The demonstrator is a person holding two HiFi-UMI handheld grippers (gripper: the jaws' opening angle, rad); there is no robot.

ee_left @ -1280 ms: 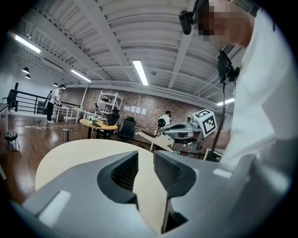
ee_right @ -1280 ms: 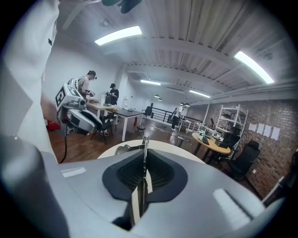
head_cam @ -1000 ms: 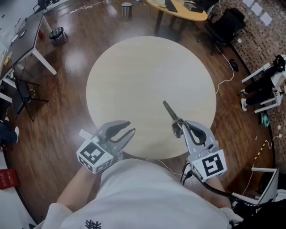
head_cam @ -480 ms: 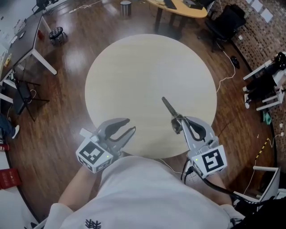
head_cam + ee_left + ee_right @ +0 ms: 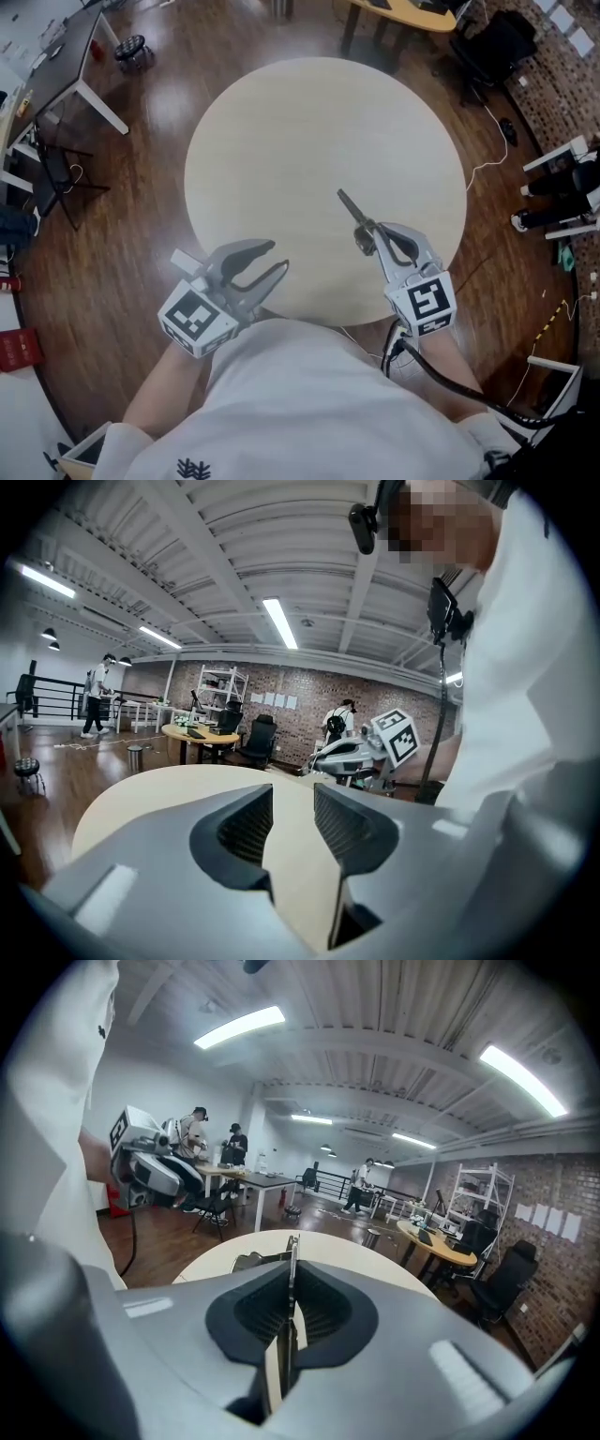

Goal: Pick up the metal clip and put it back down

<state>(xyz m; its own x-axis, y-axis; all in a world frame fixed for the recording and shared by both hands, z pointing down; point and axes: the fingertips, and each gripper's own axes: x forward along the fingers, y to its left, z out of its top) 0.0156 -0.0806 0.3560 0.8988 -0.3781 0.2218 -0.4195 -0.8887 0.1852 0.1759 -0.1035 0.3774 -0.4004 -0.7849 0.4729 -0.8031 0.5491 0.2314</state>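
Note:
The metal clip is a long thin silver piece with a wider hinged end. My right gripper is shut on that end and holds the clip off the round beige table, its tip pointing toward the table's middle. In the right gripper view the clip stands edge-on, pinched between the ribbed pads. My left gripper hangs open at the table's near left edge, nothing between its fingers. From the left gripper view the right gripper shows across the table.
Dark wood floor surrounds the table. A yellow table and a black chair stand at the back right, a dark desk at the back left, white racks at the right. A cable trails on the floor. People stand far off.
My right gripper, still shut on the clip, has moved slightly forward over the table's near edge. The head view has shifted a little. The left gripper has hardly moved.

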